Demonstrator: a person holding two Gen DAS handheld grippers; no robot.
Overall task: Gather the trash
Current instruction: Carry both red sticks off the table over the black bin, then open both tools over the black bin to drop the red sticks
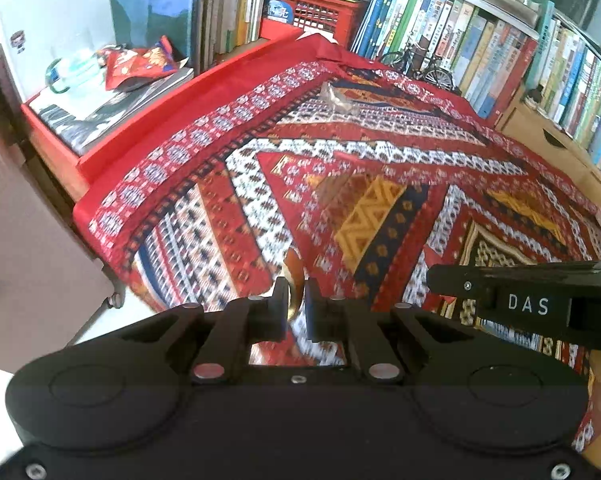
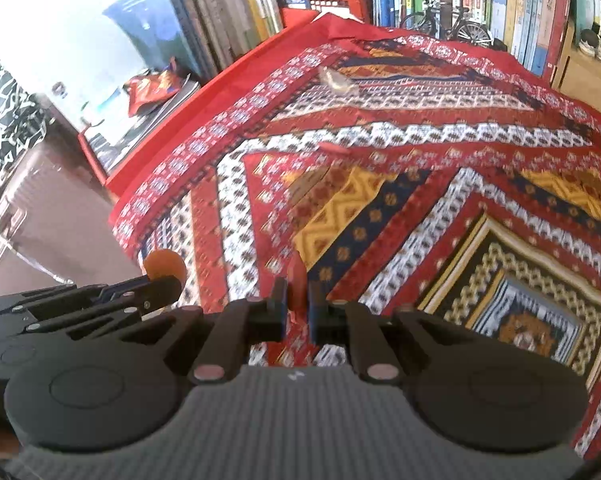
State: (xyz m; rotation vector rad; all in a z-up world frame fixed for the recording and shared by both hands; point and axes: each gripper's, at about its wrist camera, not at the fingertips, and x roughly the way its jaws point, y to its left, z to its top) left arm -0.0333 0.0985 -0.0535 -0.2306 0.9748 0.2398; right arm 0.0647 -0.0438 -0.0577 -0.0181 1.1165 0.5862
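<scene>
My left gripper (image 1: 296, 306) is shut on a round orange scrap (image 1: 293, 276), held low over the near edge of the patterned red cloth (image 1: 380, 168). The right wrist view shows that orange scrap (image 2: 164, 264) at the left gripper's tip. My right gripper (image 2: 297, 305) is shut on a thin red scrap (image 2: 298, 276); its black body (image 1: 520, 300) enters the left wrist view from the right. Far up the cloth lies a crumpled clear wrapper (image 1: 338, 98) (image 2: 338, 80). A small red shred (image 2: 334, 147) lies mid-cloth.
A red snack bag (image 1: 140, 64) (image 2: 152, 88) rests on magazines in a red tray at the left. Rows of books (image 1: 500, 48), a red crate (image 1: 316, 12) and a toy bicycle (image 1: 420, 64) line the back. A cardboard box (image 1: 548, 148) stands right, a suitcase (image 2: 52, 200) left.
</scene>
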